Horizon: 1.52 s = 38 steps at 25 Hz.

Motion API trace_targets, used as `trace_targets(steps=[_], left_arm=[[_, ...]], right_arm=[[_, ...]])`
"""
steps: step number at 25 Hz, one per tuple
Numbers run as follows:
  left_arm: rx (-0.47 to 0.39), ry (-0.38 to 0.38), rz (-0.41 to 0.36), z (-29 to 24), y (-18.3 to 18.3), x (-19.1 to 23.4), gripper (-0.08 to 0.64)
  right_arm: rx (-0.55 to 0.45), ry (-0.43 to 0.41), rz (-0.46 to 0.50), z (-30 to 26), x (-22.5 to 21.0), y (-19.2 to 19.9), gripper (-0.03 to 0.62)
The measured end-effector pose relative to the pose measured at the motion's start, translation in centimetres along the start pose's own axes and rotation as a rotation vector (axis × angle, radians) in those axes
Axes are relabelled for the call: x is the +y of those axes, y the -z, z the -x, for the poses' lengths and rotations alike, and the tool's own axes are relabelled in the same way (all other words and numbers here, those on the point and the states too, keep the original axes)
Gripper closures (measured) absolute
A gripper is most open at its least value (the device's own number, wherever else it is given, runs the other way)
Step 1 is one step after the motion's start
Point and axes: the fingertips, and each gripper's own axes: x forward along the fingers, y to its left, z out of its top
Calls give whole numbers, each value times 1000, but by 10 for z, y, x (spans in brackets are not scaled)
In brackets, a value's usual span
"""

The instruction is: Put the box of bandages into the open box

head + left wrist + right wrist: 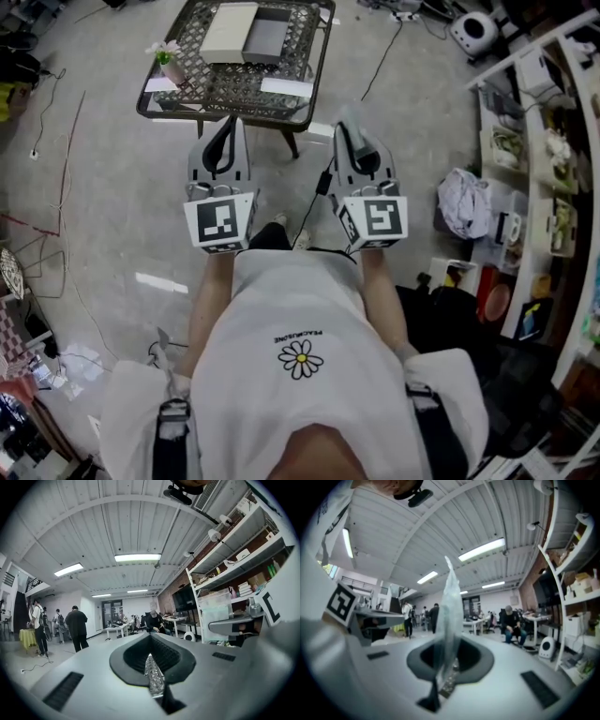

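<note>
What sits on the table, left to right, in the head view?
Small flower pot, white box lid, grey open box; the flat white box nearer the front overlaps them, so it is left out.

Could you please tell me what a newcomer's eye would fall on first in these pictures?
First come the left tongs and the right tongs, both shut and empty, held side by side above the person's white T-shirt in the middle of the head view. Beyond them stands a lattice-topped table with the open box and a small potted flower, and cluttered shelves line the right edge.
</note>
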Motion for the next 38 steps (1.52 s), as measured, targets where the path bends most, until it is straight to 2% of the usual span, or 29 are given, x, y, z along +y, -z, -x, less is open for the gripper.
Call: trace_targets(steps=[4,8,11,16,19,24,29,34,38], left_arm=[[0,-14,9,-5,1,-1,538],[-6,-11,-3,-18,-6,1,538],[-25,-15,-22,-29,-8,2,538],[-47,-7,-1,-55,-1,16,538],[-89,-6,42,-77,-1,36,538],[-131,19,43,-129,-4,75,538],[-113,54,84,-180,8,119,538],[-139,66,52,-227,4,159,538],[-160,91,54,-260,7,182,538]], right_arm=[[-30,-1,-11,-1,-16,2,546],[-111,-24,-56,-3,-24,2,548],[-93,-34,-54,-11,-26,8,548],[-47,-33,-9,-44,-30,15,546],[-40,-11,-3,-70,-36,19,546],[-32,22,4,-128,-42,13,546],[-1,23,0,-195,-32,5,546],[-5,40,-1,-250,-31,-12,546],[17,45,2,-289,-29,-6,546]])
